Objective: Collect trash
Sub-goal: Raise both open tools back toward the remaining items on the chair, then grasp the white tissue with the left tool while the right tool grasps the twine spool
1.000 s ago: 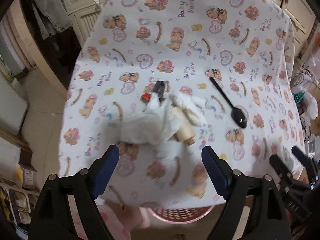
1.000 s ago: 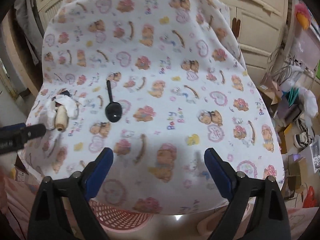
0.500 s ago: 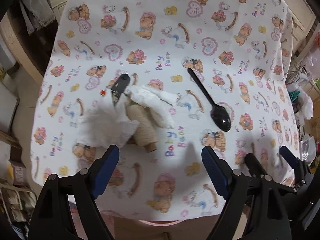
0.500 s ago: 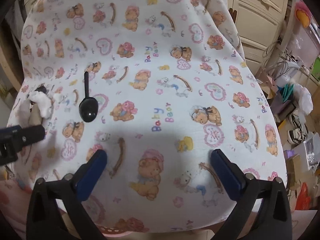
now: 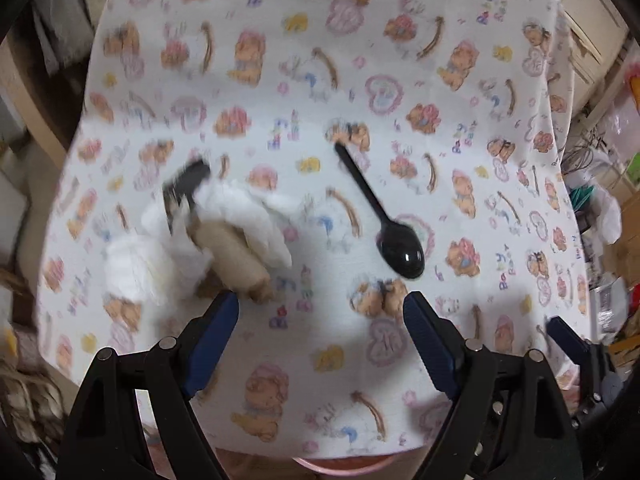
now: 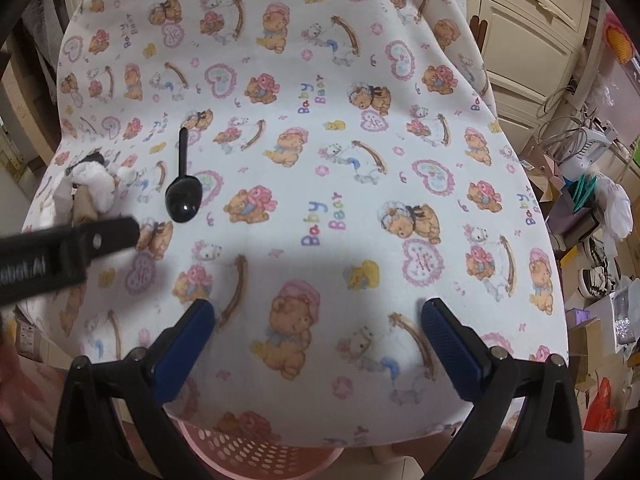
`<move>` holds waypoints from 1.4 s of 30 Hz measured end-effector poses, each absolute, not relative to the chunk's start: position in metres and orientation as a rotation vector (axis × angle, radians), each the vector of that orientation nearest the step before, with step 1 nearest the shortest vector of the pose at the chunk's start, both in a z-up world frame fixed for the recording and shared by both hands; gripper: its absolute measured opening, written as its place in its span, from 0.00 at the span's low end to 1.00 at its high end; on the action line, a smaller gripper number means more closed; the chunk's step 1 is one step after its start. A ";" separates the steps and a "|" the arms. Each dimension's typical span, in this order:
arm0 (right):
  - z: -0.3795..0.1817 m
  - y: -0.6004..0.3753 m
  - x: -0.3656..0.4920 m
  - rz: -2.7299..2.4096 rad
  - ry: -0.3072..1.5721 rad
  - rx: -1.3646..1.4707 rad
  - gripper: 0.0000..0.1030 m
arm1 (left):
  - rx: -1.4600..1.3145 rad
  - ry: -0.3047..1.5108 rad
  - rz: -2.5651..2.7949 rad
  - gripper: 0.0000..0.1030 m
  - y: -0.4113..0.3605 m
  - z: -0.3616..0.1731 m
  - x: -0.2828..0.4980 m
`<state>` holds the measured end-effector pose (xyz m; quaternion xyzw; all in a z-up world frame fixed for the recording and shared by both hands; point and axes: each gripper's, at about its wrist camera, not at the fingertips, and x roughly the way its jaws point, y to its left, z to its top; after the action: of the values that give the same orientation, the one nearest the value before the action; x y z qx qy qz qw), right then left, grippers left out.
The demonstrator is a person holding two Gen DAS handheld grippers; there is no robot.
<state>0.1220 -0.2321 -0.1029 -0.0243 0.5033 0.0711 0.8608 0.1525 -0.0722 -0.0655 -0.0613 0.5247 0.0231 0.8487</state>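
Repeatedly, "Baby Bear" printed across tablecloth (image 6: 360, 168); black spoon (image 6: 182, 200) unmarked.

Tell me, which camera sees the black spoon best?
The right wrist view shows the black spoon best: sharp, whole, lying flat on the teddy-bear cloth. The left wrist view shows the whole spoon larger and closer, but motion blur softens it.

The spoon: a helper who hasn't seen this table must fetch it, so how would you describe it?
Look at the table under the teddy-bear cloth. Just right of the heap of white tissue and cardboard tube lies the spoon, flat and on its own. It is the only all-black, glossy thing there.
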 end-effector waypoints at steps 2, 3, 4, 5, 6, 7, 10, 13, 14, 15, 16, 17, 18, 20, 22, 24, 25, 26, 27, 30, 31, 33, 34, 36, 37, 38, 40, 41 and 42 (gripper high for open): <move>-0.103 -0.234 0.117 0.151 1.058 -0.050 1.00 | -0.065 1.073 0.057 0.81 -0.075 -0.060 0.152; -0.102 -0.234 0.116 0.158 1.058 -0.041 1.00 | -0.052 1.066 0.061 0.81 -0.073 -0.058 0.151; -0.101 -0.235 0.116 0.170 1.054 -0.022 0.99 | -0.049 1.062 0.063 0.81 -0.070 -0.057 0.149; -0.099 -0.236 0.117 0.179 1.048 0.004 0.99 | -0.056 1.056 0.059 0.81 -0.064 -0.055 0.146; -0.098 -0.238 0.117 0.174 1.045 0.011 0.95 | -0.062 1.049 0.057 0.81 -0.056 -0.054 0.144; -0.096 -0.237 0.117 0.171 1.041 0.014 0.91 | -0.064 1.044 0.064 0.81 -0.044 -0.055 0.143; -0.088 -0.234 0.116 0.220 1.038 0.055 0.85 | -0.041 1.043 0.081 0.81 -0.016 -0.055 0.143; -0.071 -0.228 0.112 0.251 0.995 0.035 0.85 | 0.030 1.004 0.081 0.81 -0.002 -0.050 0.141; -0.063 -0.226 0.112 0.262 0.978 0.024 0.85 | 0.056 0.988 0.090 0.81 0.003 -0.047 0.139; -0.059 -0.225 0.113 0.270 0.975 0.020 0.85 | 0.075 0.979 0.101 0.81 0.009 -0.044 0.135; -0.054 -0.223 0.115 0.282 0.975 0.021 0.85 | 0.080 0.967 0.104 0.81 0.015 -0.040 0.131; -0.050 -0.221 0.117 0.297 0.975 0.022 0.84 | 0.074 0.957 0.100 0.84 0.022 -0.038 0.127; -0.045 -0.219 0.118 0.320 0.973 0.019 0.84 | 0.065 0.950 0.097 0.86 0.028 -0.037 0.123; -0.036 -0.213 0.120 0.365 0.970 -0.001 0.84 | 0.051 0.935 0.090 0.88 0.038 -0.039 0.112; -0.031 -0.206 0.122 0.397 0.962 -0.018 0.83 | 0.037 0.947 0.083 0.88 0.047 -0.045 0.104; -0.029 -0.203 0.122 0.423 0.959 -0.025 0.80 | 0.013 0.985 0.058 0.88 0.048 -0.050 0.102; -0.028 -0.203 0.119 0.432 0.944 -0.027 0.79 | 0.024 0.997 0.050 0.88 0.044 -0.052 0.104; -0.028 -0.204 0.116 0.433 0.919 -0.027 0.79 | 0.063 1.027 0.062 0.86 0.039 -0.058 0.107; -0.030 -0.205 0.113 0.426 0.892 -0.026 0.79 | 0.091 1.047 0.071 0.82 0.034 -0.062 0.110; -0.042 -0.206 0.115 0.394 0.914 0.006 0.78 | 0.061 1.049 0.036 0.70 0.030 -0.064 0.117; -0.044 -0.204 0.118 0.408 0.927 0.034 0.77 | 0.037 1.041 0.020 0.70 0.031 -0.063 0.119; -0.043 -0.198 0.121 0.433 0.916 0.038 0.77 | -0.012 1.020 0.022 0.70 0.036 -0.061 0.124; -0.043 -0.196 0.122 0.428 0.900 0.020 0.77 | -0.033 1.010 0.034 0.69 0.038 -0.061 0.125; -0.044 -0.193 0.124 0.412 0.886 -0.002 0.77 | -0.056 1.011 0.033 0.69 0.040 -0.064 0.127; -0.045 -0.193 0.126 0.410 0.893 0.007 0.77 | -0.065 1.015 0.023 0.69 0.041 -0.066 0.128; -0.048 -0.195 0.129 0.410 0.907 0.036 0.77 | -0.079 1.018 0.018 0.69 0.043 -0.068 0.129; -0.051 -0.200 0.134 0.410 0.928 0.092 0.77 | -0.123 1.024 0.003 0.57 0.047 -0.072 0.131; -0.053 -0.202 0.136 0.407 0.933 0.116 0.77 | -0.160 1.028 -0.020 0.36 0.049 -0.074 0.132; -0.054 -0.204 0.138 0.397 0.933 0.134 0.77 | -0.205 1.031 -0.054 0.29 0.050 -0.075 0.132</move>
<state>0.1379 -0.2039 -0.0539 0.0641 0.4466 0.1900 0.8720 0.1319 0.0498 -0.0746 -0.0979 0.4921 -0.0257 0.8646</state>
